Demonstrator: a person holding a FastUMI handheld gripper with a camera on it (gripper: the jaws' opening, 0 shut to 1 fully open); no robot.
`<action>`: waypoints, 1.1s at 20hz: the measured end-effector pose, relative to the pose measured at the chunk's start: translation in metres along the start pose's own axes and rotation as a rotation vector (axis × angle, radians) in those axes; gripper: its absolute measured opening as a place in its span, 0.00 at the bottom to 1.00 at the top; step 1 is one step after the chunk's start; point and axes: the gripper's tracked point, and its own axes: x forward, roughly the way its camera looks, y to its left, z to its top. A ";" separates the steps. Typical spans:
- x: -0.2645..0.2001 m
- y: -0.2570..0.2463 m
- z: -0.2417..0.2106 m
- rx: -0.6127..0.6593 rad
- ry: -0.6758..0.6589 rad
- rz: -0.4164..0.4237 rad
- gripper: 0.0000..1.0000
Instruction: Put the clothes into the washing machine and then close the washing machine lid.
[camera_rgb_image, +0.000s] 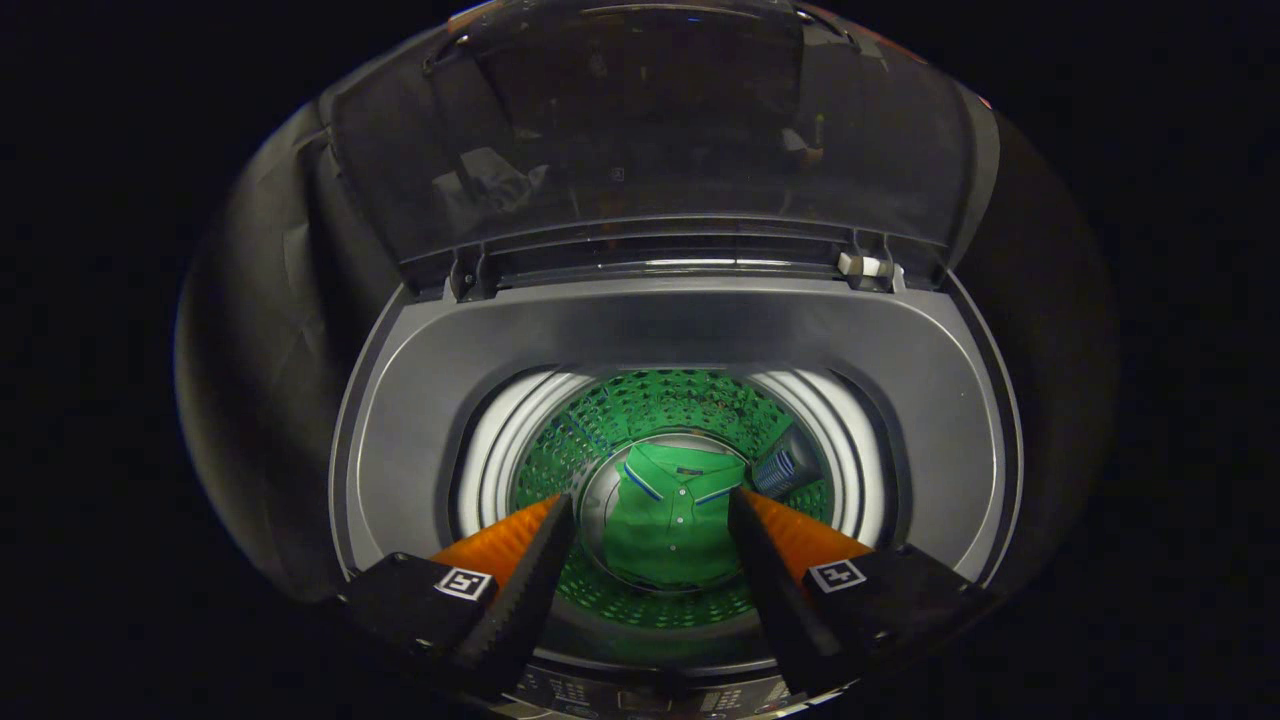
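A green polo shirt (672, 515) with blue-trimmed collar lies flat at the bottom of the washing machine drum (650, 410), whose perforated wall reflects green. My gripper (652, 506) hovers above the drum's mouth, open, with nothing between its fingers; the shirt lies far below, seen through the gap between them. The machine's dark see-through lid (660, 130) stands raised upright at the back, hinged behind the grey top deck (680, 335).
The grey deck rings the round opening. A hinge piece (868, 267) sits at the lid's back right corner. A control panel strip (640, 695) runs along the machine's front, just under my fingers. Dark booth cloth surrounds the machine.
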 end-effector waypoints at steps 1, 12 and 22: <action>-0.002 0.000 0.000 0.001 -0.004 0.001 0.99; -0.047 0.009 0.021 0.005 -0.173 0.043 0.99; -0.166 0.020 0.097 0.040 -0.532 0.101 0.98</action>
